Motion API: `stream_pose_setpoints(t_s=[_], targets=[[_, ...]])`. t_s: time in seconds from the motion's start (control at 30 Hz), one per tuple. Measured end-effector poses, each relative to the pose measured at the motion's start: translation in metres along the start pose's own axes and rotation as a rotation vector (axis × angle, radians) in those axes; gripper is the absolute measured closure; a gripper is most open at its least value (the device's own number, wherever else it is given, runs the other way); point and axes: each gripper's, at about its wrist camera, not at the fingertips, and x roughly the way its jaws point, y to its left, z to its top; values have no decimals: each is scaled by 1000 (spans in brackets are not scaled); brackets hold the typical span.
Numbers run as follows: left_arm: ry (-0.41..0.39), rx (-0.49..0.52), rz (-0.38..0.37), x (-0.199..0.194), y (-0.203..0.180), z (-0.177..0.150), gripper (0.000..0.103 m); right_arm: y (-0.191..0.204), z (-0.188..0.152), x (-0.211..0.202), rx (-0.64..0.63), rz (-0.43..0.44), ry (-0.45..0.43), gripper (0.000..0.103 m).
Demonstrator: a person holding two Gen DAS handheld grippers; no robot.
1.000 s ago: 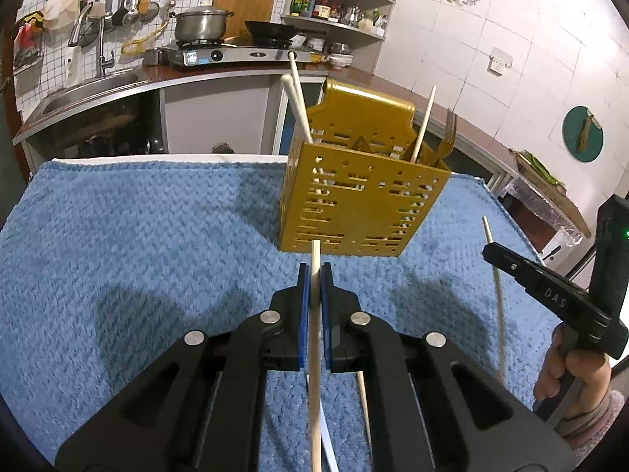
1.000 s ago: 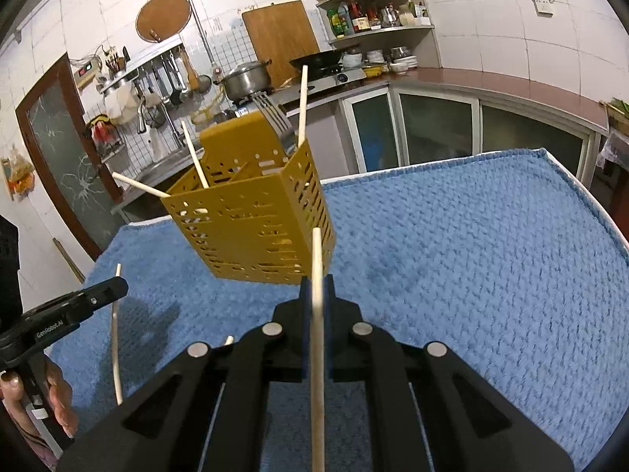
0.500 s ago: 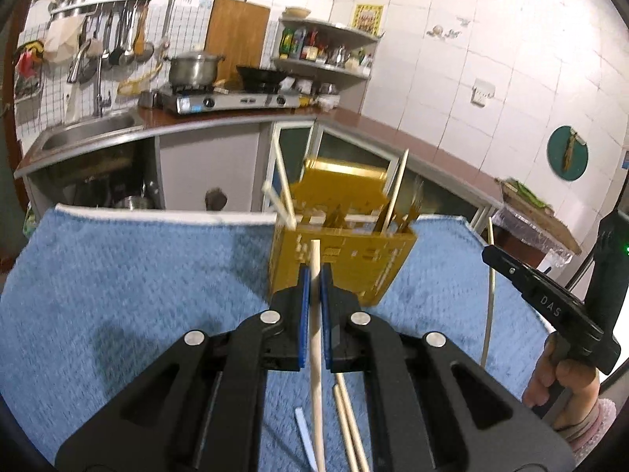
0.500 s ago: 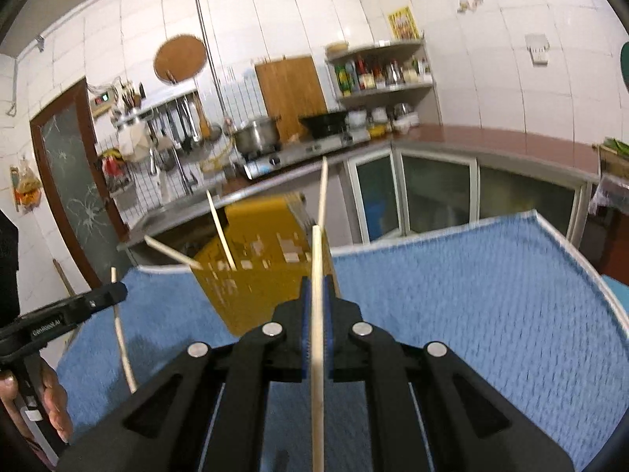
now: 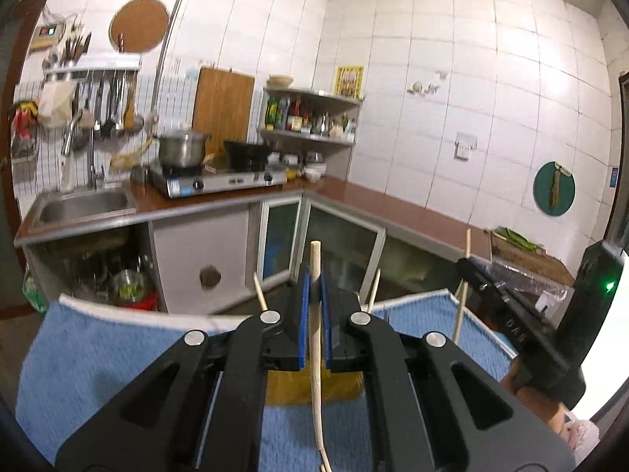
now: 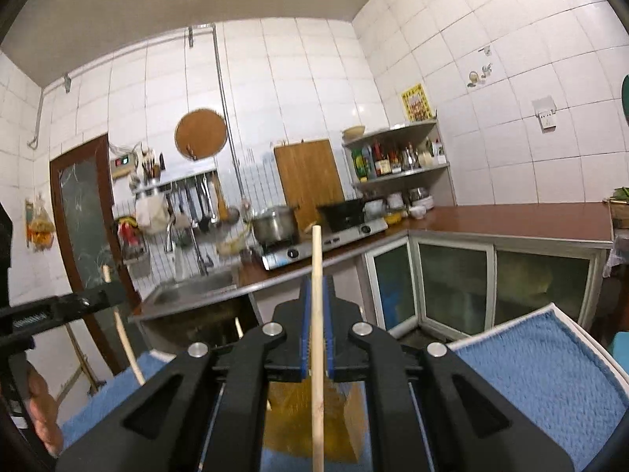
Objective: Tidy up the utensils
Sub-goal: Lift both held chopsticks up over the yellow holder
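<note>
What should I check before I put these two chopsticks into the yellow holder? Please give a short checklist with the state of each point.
1. Left gripper shut on its chopstick: ok.
2. Right gripper shut on its chopstick: ok.
3. Yellow holder in view under the grippers: ok, mostly hidden.
4. Holder opening visible for aiming: not ok.
5. Free slot among the sticks already inside: cannot tell.
6. Blue towel flat beneath: ok.

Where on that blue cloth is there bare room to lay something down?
Bare blue cloth lies right of the yellow utensil holder, out to its white hem. More lies left of it. The middle is crowded: both claws grip chopsticks above the holder.
</note>
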Motion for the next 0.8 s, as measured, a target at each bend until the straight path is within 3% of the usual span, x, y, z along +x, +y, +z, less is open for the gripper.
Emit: stream_pose_setpoints(t_s=[0.27,0.5,0.67,0.8], targets=[[-79,69,48,29,-11,31,99,5,16,34,21,-17,-105,97],[-162,72,83,55,-5,46,99,12,23,52,28,-24,-208,97],[-152,73,88,82,0,29,99,14,8,69,5,-25,-223,97],[-88,65,83,108,8,3,99,17,-11,76,-40,-40,-216,97]])
